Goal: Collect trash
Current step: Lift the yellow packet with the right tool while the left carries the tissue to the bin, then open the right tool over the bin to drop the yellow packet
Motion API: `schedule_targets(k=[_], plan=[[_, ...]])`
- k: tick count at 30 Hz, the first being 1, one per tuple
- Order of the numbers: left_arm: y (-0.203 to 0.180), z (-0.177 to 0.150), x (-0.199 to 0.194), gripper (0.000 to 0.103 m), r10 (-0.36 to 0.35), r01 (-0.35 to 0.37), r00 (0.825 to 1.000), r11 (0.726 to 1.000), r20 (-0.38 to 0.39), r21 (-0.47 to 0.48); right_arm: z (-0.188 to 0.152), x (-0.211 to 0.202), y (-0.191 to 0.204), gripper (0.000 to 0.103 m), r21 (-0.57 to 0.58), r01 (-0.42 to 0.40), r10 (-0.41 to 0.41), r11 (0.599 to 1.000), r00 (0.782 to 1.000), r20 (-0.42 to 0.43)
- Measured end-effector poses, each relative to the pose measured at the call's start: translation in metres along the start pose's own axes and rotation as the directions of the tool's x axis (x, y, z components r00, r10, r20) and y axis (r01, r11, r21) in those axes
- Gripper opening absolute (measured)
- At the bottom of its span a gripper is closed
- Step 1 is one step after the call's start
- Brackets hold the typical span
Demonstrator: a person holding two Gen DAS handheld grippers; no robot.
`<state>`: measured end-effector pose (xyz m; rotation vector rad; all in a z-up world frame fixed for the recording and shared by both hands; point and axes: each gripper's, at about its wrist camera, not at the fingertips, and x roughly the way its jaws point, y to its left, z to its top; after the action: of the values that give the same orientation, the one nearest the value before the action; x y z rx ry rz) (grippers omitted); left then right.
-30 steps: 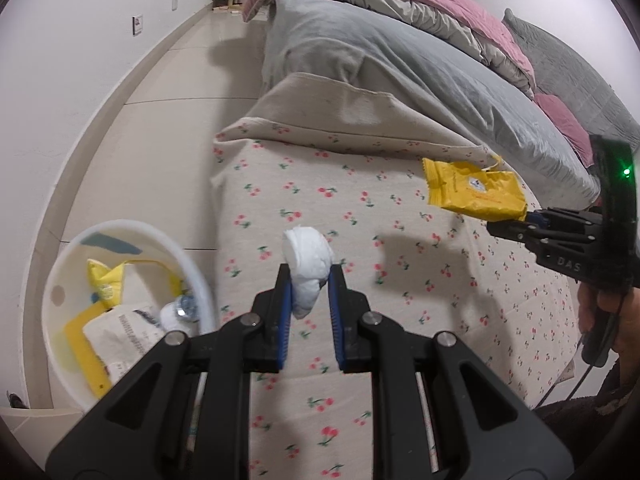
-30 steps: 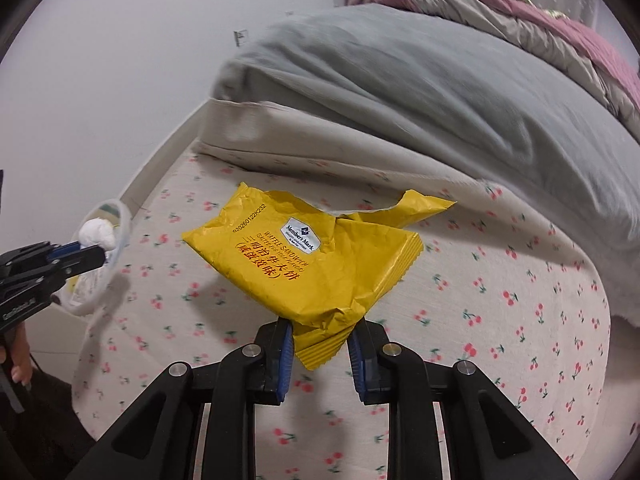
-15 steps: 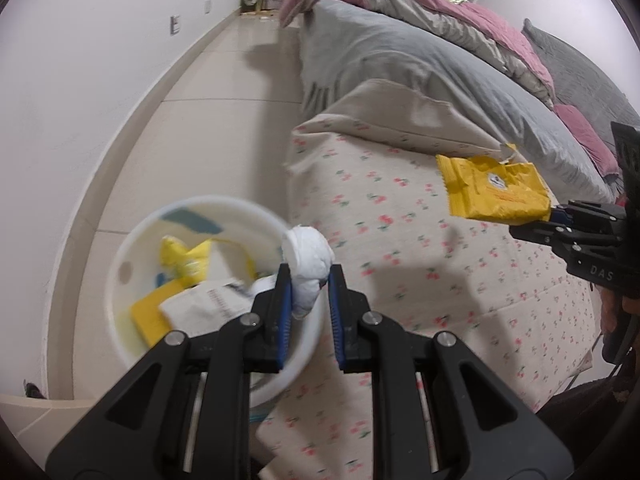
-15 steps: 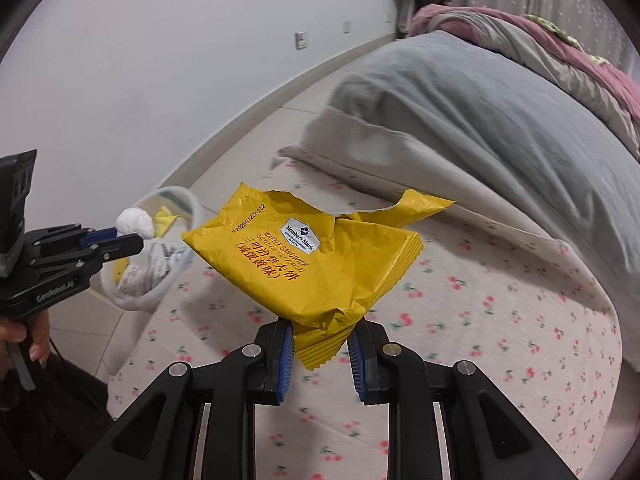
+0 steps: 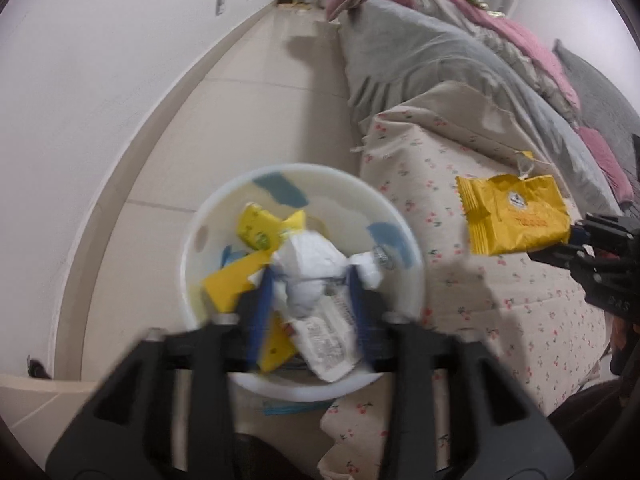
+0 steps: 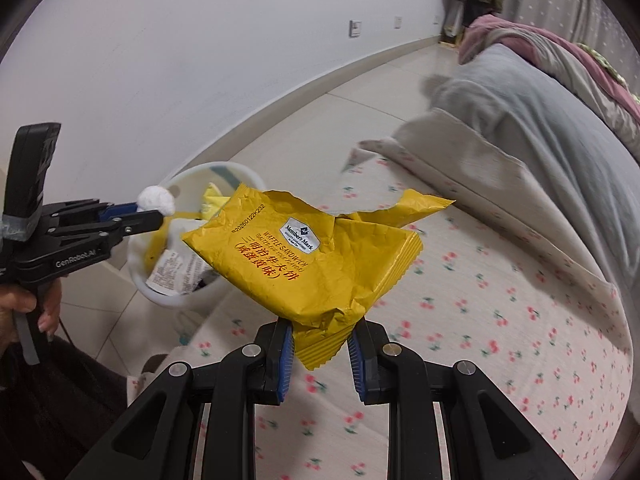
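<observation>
My left gripper [image 5: 310, 280] is over the white trash bin [image 5: 404, 232] on the floor, its fingers now spread apart, with a crumpled white tissue [image 5: 310, 268] between them; whether a pad still touches it I cannot tell. The bin holds yellow wrappers and a printed paper. In the right wrist view the left gripper [image 6: 154, 210] and tissue [image 6: 156, 199] hover above the bin [image 6: 184, 300]. My right gripper [image 6: 320, 354] is shut on a yellow snack wrapper [image 6: 312, 256], held above the bed's cherry-print sheet; the wrapper also shows in the left wrist view [image 5: 514, 214].
The bed [image 6: 500, 340] with the cherry-print sheet fills the right, with a grey duvet [image 5: 432, 60] and pink blanket behind. The white wall and baseboard run along the left, with tiled floor [image 5: 248, 120] between wall and bed.
My left gripper moved left from over the bed to above the bin and its fingers opened around the tissue. My right gripper carried the wrapper left toward the bin.
</observation>
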<state>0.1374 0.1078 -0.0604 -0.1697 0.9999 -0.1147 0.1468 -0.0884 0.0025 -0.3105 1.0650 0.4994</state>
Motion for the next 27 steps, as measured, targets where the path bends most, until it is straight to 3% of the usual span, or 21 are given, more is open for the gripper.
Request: schedule_targets(k=[1, 5, 11, 18, 19, 20, 22, 27], plan=[[0.003, 0.0, -0.002, 0.066, 0.002, -0.002, 1.0, 1.0, 0.004, -0.016, 0.002, 0.002, 0.004, 0.024, -0.006, -0.004, 0.004, 1.0, 1.0, -0.001], [0.018, 0.002, -0.016, 0.076, 0.034, -0.033, 0.999, 0.997, 0.021, -0.068, 0.01, 0.013, 0.021, 0.024, -0.03, -0.02, 0.02, 0.999, 1.0, -0.011], [0.054, 0.003, -0.034, 0.082, 0.067, -0.06, 0.997, 0.979, 0.028, -0.195, 0.02, 0.033, 0.044, 0.025, -0.05, -0.052, 0.051, 0.997, 0.998, -0.029], [0.067, 0.005, -0.048, 0.089, 0.105, -0.087, 0.993, 0.964, 0.058, -0.249, 0.032, 0.057, 0.068, 0.029, -0.061, -0.086, 0.084, 0.994, 0.996, -0.027], [0.066, 0.005, -0.049, 0.092, 0.11, -0.092, 0.992, 0.964, 0.06, -0.249, 0.034, 0.061, 0.071, 0.037, -0.057, -0.117, 0.116, 0.992, 0.993, -0.021], [0.066, 0.005, -0.048, 0.095, 0.113, -0.095, 0.992, 0.964, 0.062, -0.247, 0.034, 0.065, 0.072, 0.061, -0.051, -0.131, 0.129, 0.99, 0.991, -0.026], [0.062, 0.004, -0.049, 0.098, 0.12, -0.102, 0.991, 0.968, 0.062, -0.231, 0.034, 0.071, 0.073, 0.081, -0.035, -0.121, 0.12, 0.992, 0.992, -0.038], [0.049, 0.001, -0.054, 0.1, 0.139, -0.124, 0.987, 0.976, 0.075, -0.176, 0.027, 0.062, 0.067, 0.081, -0.009, -0.084, 0.084, 0.996, 0.996, -0.035]])
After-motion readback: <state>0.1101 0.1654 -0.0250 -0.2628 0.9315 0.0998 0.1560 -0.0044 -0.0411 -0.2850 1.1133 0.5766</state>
